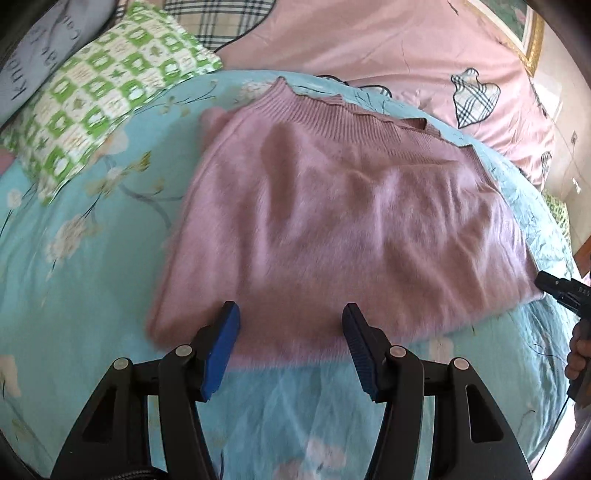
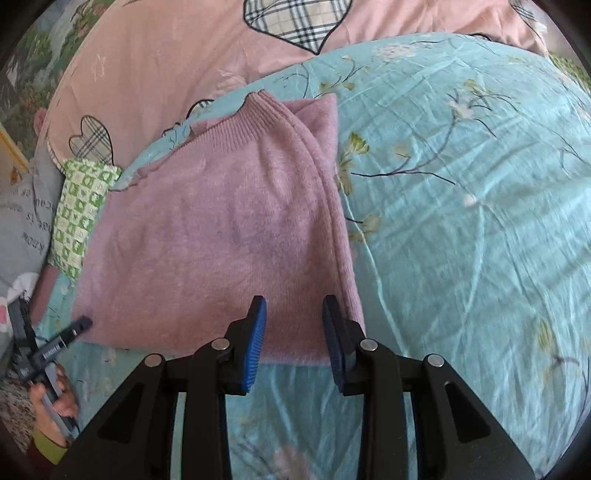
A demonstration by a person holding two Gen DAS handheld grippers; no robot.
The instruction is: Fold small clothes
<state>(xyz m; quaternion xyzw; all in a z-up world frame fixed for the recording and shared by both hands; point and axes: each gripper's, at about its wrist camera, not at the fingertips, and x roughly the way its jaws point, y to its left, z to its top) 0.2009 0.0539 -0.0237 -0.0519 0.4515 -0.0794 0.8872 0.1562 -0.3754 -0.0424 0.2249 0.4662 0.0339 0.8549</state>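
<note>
A fuzzy pink sweater (image 1: pixel 343 225) lies partly folded on the turquoise floral bedspread (image 1: pixel 74 277), ribbed collar at the far side. My left gripper (image 1: pixel 291 325) is open and empty, its blue pads over the sweater's near edge. In the right wrist view the same sweater (image 2: pixel 221 236) lies with a folded side along its right. My right gripper (image 2: pixel 294 314) is open and empty over the sweater's near right corner. The right gripper's tip shows at the left wrist view's right edge (image 1: pixel 561 290). The left gripper shows at the right wrist view's lower left (image 2: pixel 55 347).
A green-and-white checked pillow (image 1: pixel 103 96) and a grey printed pillow (image 1: pixel 33 51) lie at the far left. A pink quilt with plaid hearts (image 1: pixel 388 44) lies behind the sweater. A framed picture (image 1: pixel 524 29) stands at the far right.
</note>
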